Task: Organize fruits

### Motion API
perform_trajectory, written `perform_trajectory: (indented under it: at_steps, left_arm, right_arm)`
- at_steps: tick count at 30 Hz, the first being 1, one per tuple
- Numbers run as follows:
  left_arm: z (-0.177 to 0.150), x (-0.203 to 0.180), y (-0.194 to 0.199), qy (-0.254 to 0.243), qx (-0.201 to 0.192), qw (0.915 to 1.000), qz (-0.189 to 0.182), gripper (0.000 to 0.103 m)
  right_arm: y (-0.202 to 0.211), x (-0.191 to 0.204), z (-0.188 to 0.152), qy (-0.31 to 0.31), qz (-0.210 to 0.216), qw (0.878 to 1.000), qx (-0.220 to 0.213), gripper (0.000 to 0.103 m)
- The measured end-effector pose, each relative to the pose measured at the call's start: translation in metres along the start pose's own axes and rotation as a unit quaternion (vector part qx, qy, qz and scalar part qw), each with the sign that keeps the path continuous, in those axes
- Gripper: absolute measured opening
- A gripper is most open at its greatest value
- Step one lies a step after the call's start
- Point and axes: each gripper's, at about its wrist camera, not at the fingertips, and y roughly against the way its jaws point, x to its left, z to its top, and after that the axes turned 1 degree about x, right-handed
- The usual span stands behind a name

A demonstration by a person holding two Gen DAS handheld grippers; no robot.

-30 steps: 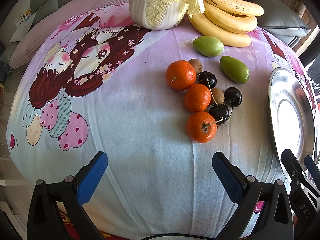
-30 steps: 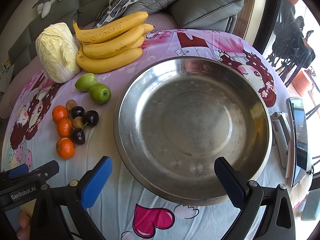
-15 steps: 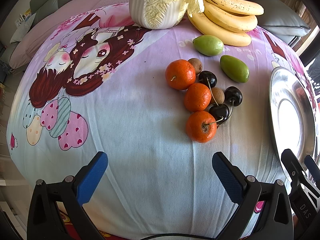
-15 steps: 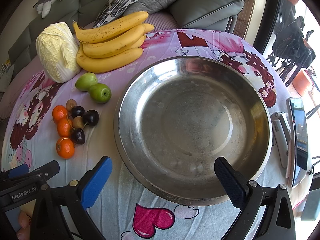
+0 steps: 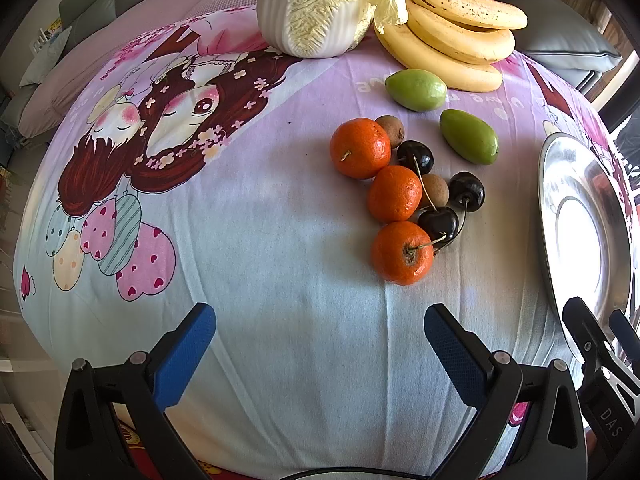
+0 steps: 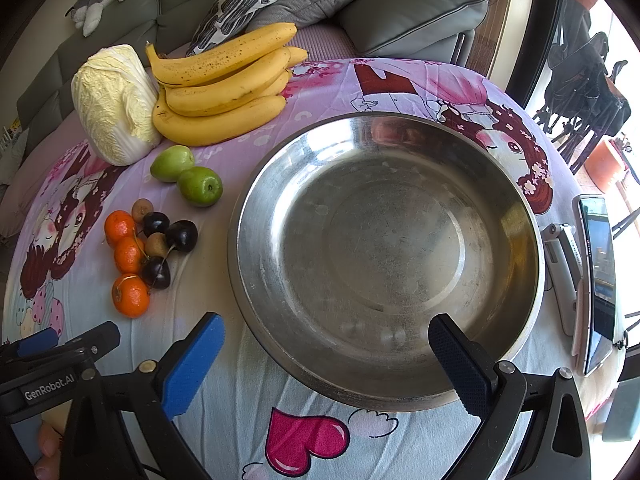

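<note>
A cluster of three tangerines (image 5: 394,196), dark cherries (image 5: 438,222) and small brown longans lies on the cartoon-print cloth, ahead and right of my open left gripper (image 5: 316,340). Two green fruits (image 5: 468,142) and a bunch of bananas (image 5: 452,36) sit farther back. The same tangerines (image 6: 128,256), green fruits (image 6: 200,186) and bananas (image 6: 224,88) show at the left of the right wrist view. A big steel bowl (image 6: 532,240) holds nothing; my open right gripper (image 6: 324,348) hovers at its near rim. Neither gripper holds anything.
A napa cabbage (image 5: 316,4) stands beside the bananas at the back. A phone on a white stand (image 6: 596,276) lies right of the bowl. Sofa cushions (image 6: 400,16) sit behind the table. The left gripper's body (image 6: 48,376) shows at the lower left.
</note>
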Motion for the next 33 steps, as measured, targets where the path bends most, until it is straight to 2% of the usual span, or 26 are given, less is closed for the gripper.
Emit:
perform_trajectory:
  at_steps: [8,12,18,27,31,33]
  left_arm:
    - [0.000,0.000,0.000,0.003,-0.001,1.0000,0.000,0.103]
    - [0.002,0.009,0.005,0.027,-0.015,0.9995,-0.004,0.103]
    - [0.006,0.035,0.009,0.078,-0.038,0.9961,-0.015,0.103]
    - [0.019,0.044,0.006,0.087,-0.065,0.9932,-0.042,0.103]
    - [0.024,0.044,0.000,0.087,-0.046,0.9928,-0.068,0.103]
    - [0.027,0.050,-0.008,0.103,-0.022,0.9917,-0.074,0.103]
  right_arm:
    - [0.000,0.000,0.000,0.000,0.000,1.000,0.000,0.103]
    - [0.000,0.001,0.001,0.002,0.001,1.000,-0.001,0.103]
    - [0.006,0.017,0.002,0.028,0.033,0.999,-0.017,0.103]
    - [0.007,0.051,0.007,0.062,0.077,0.995,-0.022,0.103]
    - [0.002,0.065,0.008,0.077,0.084,0.993,-0.014,0.100]
    - [-0.001,0.069,0.008,0.083,0.085,0.993,-0.009,0.097]
